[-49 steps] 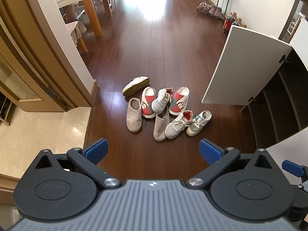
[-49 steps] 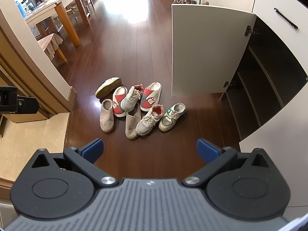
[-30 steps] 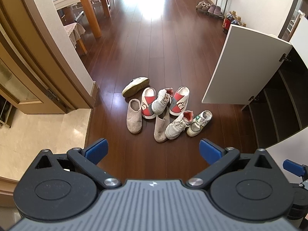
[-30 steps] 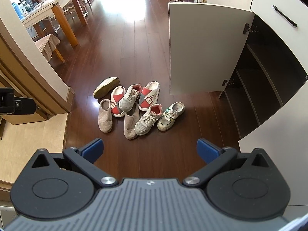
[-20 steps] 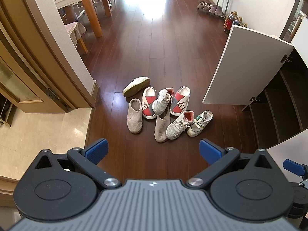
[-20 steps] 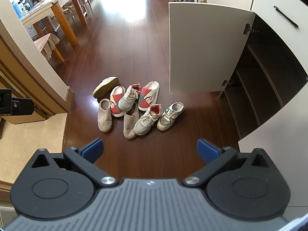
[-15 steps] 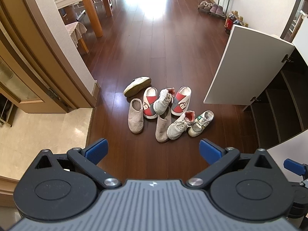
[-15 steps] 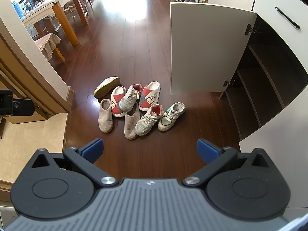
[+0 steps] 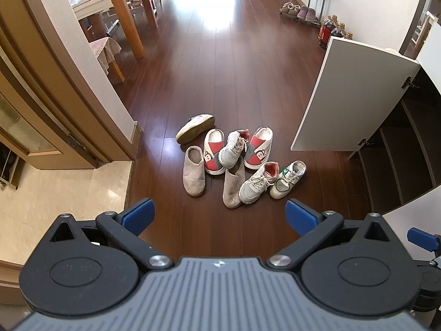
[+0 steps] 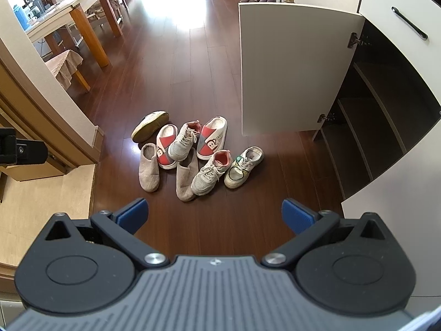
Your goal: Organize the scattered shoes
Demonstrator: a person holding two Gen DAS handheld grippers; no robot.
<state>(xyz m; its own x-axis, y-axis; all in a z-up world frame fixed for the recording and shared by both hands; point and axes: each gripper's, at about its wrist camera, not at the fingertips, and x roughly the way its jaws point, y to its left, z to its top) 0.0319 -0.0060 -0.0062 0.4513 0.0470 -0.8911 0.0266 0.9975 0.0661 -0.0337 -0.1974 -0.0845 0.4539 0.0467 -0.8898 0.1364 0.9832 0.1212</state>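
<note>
- On the dark brown plank floor (image 9: 226, 77), at 12 o'clock ahead of both grippers, eight shoes lie heaped, several touching or overlapping.
- In the heap: two grey fabric slippers (image 9: 193, 173), toes toward the cameras; two red-and-white cartoon-face slippers (image 9: 213, 151); a white lace-up sneaker (image 9: 233, 149) lying across the gap between those two; a white sneaker with a pink lining (image 9: 257, 182); a white sneaker with green trim (image 9: 288, 179) just beside it; and a cream shoe tipped on its side (image 9: 195, 128) at the far left.
- The left gripper (image 9: 219, 216) has its blue-padded jaws spread wide and holds nothing.
- The right gripper (image 10: 213, 213) is likewise spread wide and holds nothing.
- Key relation: the white shoe cabinet with its door swung open (image 10: 286, 69) stands at about 2 o'clock from the heap, its dark shelves (image 10: 366, 115) showing bare. The green-trimmed sneaker lies nearest it, long axis running from 7 to 1 o'clock, so I judge the right gripper the better placed.
- Both grippers hang well apart from the shoes, high above them.
- Hard to make out: the upper cabinet shelves are in shadow, the second grey slipper's heel is hidden under the lace-up sneaker, and the cabinet is cut off at the right edge.
</note>
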